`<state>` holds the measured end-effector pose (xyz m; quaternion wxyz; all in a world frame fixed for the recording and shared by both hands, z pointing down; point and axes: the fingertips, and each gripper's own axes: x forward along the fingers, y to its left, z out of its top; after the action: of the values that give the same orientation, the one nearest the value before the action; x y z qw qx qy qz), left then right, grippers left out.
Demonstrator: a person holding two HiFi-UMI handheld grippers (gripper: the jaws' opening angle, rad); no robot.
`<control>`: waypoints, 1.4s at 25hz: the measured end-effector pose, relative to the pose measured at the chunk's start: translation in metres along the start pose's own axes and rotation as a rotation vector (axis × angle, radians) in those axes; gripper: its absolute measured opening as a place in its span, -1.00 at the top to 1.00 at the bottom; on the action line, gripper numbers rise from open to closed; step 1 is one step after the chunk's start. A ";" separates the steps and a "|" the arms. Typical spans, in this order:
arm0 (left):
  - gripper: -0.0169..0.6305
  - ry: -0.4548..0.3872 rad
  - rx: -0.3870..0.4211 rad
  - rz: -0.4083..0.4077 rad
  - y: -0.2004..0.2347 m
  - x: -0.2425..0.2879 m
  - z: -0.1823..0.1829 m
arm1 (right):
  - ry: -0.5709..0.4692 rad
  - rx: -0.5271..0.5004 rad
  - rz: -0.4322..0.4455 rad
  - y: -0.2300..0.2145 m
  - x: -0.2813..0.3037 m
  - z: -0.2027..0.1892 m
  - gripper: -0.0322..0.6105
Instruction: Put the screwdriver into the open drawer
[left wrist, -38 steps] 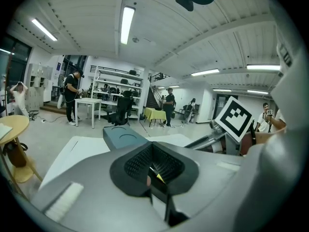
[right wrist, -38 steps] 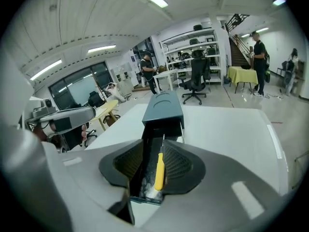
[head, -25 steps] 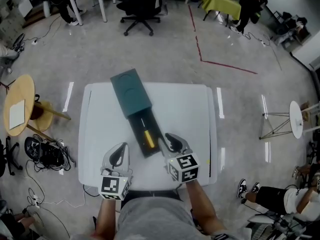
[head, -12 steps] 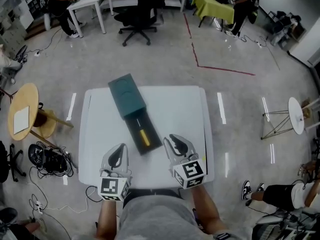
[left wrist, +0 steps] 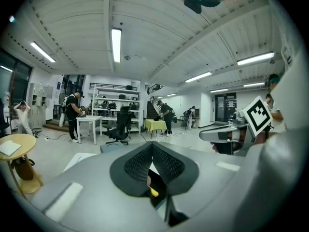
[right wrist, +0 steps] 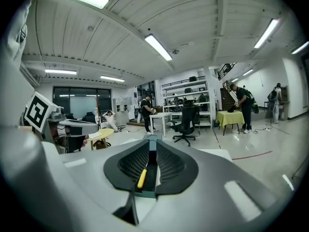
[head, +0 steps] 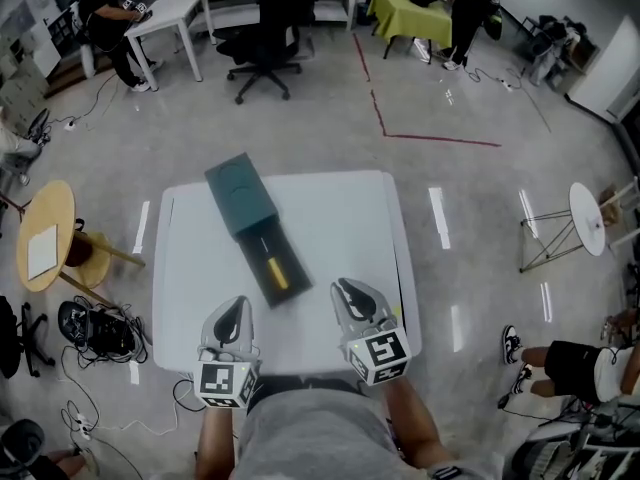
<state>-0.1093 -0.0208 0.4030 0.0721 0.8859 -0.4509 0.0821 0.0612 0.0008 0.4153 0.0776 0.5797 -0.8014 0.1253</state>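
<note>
The yellow-handled screwdriver point(head: 273, 270) lies inside the open drawer point(head: 290, 286) of a dark teal box point(head: 240, 196) on the white table point(head: 340, 218). Both grippers hover over the table's near edge, apart from the drawer. My left gripper point(head: 233, 308) is shut and holds nothing. My right gripper point(head: 346, 290) has just been closing its jaws; a narrow gap remains with nothing between them. Through that gap the right gripper view shows the screwdriver point(right wrist: 142, 178) in the drawer point(right wrist: 145, 193). The left gripper view catches the screwdriver point(left wrist: 152, 191) below its jaws.
A round wooden side table point(head: 40, 233) and a cable pile point(head: 95, 318) stand left of the table. A black office chair point(head: 265, 58) is behind it, a white stand point(head: 588, 218) to the right. A seated person's legs point(head: 570, 368) show at lower right.
Both grippers have drawn back from the drawer toward the table's near edge. The right gripper's jaws have narrowed. The screwdriver stays in the drawer.
</note>
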 end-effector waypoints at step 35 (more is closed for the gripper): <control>0.91 0.034 -0.002 -0.039 -0.048 -0.016 -0.018 | 0.031 0.006 -0.044 -0.013 -0.041 -0.031 0.89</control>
<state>-0.0814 0.0237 0.4148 0.0821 0.8929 -0.4323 0.0956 0.0854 0.0435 0.4354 0.0908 0.5956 -0.7867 0.1350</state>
